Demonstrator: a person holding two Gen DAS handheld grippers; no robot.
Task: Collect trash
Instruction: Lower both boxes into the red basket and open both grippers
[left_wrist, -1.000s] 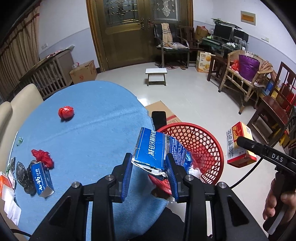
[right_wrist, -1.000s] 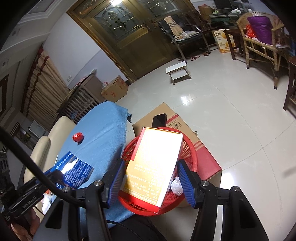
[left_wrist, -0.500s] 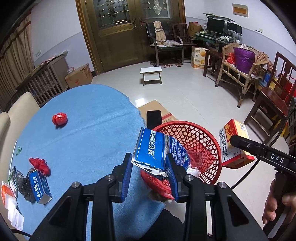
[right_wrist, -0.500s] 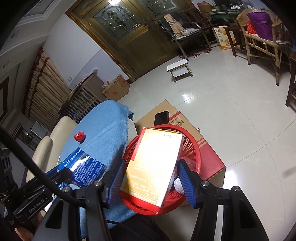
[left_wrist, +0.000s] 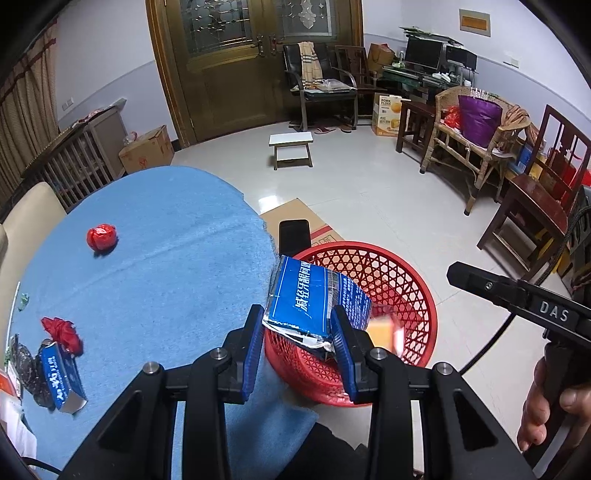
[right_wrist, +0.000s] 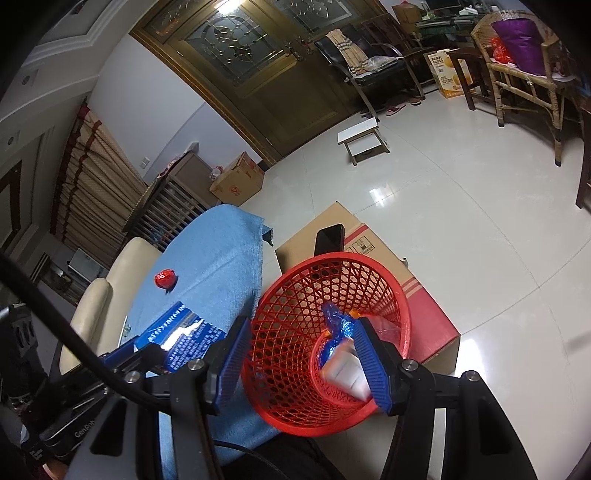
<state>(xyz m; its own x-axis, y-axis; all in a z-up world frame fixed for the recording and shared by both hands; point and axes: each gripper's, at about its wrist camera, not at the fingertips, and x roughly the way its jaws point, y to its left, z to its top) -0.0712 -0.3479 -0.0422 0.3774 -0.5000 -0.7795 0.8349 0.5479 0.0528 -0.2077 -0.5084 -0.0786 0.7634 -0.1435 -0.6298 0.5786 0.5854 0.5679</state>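
My left gripper (left_wrist: 298, 332) is shut on a crushed blue carton (left_wrist: 314, 301) and holds it over the near rim of the red mesh basket (left_wrist: 399, 280). My right gripper (right_wrist: 304, 352) is open and empty above the basket (right_wrist: 295, 332). An orange box (left_wrist: 384, 330) shows blurred inside the basket; in the right wrist view it lies pale at the basket's bottom (right_wrist: 345, 369) with a blue wrapper (right_wrist: 334, 321). The blue carton also shows in the right wrist view (right_wrist: 181, 341).
On the blue-clothed table (left_wrist: 147, 266) lie a red foil ball (left_wrist: 101, 238), a red crumpled wrapper (left_wrist: 62, 330), a small blue box (left_wrist: 61, 374) and dark wrappers. The basket stands on a cardboard box (right_wrist: 369, 243) with a black phone (left_wrist: 293, 232). A cream chair (right_wrist: 107, 288) is beyond the table.
My right gripper has opened and let go of the orange box, which dropped into the basket. My left gripper still holds the blue carton, now farther over the basket.
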